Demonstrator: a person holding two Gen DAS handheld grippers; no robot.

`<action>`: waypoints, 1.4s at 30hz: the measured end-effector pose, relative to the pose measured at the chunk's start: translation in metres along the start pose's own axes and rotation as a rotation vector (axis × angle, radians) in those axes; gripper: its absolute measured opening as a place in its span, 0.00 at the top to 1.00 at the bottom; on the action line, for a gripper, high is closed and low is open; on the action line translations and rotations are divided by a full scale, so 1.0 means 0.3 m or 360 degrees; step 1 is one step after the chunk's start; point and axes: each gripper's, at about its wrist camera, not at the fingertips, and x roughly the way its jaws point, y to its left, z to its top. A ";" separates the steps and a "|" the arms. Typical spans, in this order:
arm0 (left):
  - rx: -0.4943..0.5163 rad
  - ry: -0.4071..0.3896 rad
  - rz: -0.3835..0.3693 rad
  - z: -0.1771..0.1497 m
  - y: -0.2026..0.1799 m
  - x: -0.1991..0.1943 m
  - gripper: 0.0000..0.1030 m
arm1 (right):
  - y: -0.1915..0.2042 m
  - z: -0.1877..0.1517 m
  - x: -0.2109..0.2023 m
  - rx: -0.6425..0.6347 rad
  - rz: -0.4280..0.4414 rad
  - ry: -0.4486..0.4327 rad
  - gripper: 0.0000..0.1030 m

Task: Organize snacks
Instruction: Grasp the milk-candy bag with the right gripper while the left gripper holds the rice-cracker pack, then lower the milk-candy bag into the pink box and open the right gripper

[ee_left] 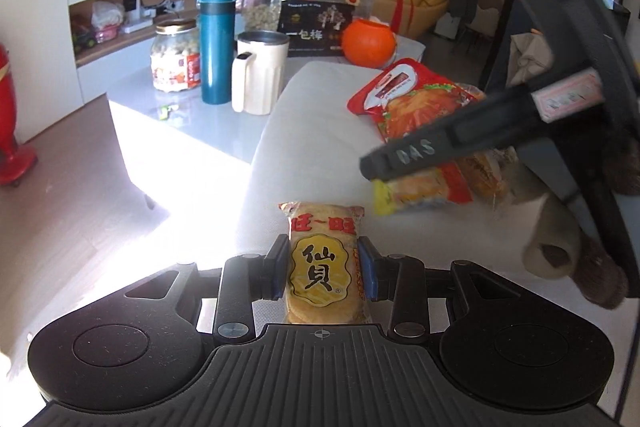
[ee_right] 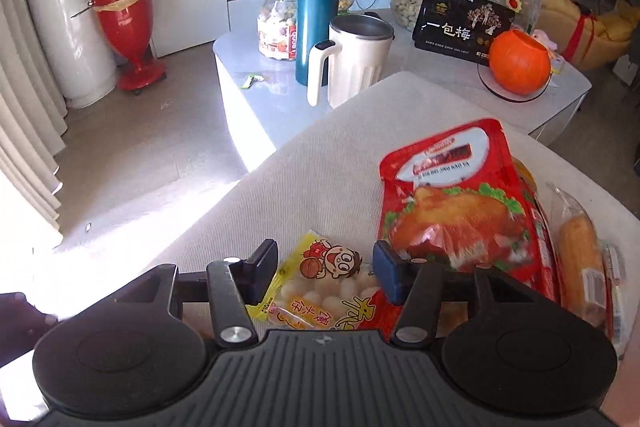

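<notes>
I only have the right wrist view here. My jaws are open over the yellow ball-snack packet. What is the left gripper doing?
Observer: The left gripper is shut on a rice cracker packet, upright between its pads.
Operator: Where is it relative to my pile?
Observer: The left view shows your gripper's finger over the red chicken pouch, beyond and right of the cracker.
Operator: Is the cracker touching the pile?
Observer: No, bare cushion separates them.

snack pile [ee_right: 480, 219] blocks right; cushion [ee_right: 320, 167] left bare.
</notes>
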 end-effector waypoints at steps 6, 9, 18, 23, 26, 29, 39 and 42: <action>0.0039 0.0007 -0.0076 -0.009 -0.075 0.010 0.61 | -0.102 -0.218 -0.198 0.0003 -0.0036 0.0053 0.52; 0.0062 0.0024 -0.0174 -0.014 -0.122 0.010 0.61 | -0.141 -0.314 -0.276 -0.0024 -0.0082 0.0061 0.51; 0.0131 0.0059 -0.0210 -0.017 -0.202 0.030 0.61 | -0.252 -0.521 -0.405 0.0122 -0.0142 -0.0019 0.30; 0.0201 0.0055 -0.0109 -0.015 -0.222 0.018 0.61 | -0.263 -0.486 -0.350 0.0357 -0.0026 -0.0032 0.28; 0.0242 0.0040 -0.0025 -0.012 -0.218 0.003 0.61 | -0.274 -0.442 -0.290 0.0544 -0.0053 -0.0068 0.22; 0.0251 0.0045 -0.0008 -0.007 -0.210 -0.014 0.61 | -0.267 -0.403 -0.250 0.0568 -0.0121 -0.0065 0.22; 0.0378 0.0052 -0.0291 0.011 -0.391 -0.032 0.61 | -0.325 -0.524 -0.456 0.0326 -0.0236 0.0074 0.53; 0.0378 0.0013 -0.0527 0.096 -0.492 -0.052 0.61 | -0.385 -0.583 -0.571 0.0354 -0.0320 0.0053 0.53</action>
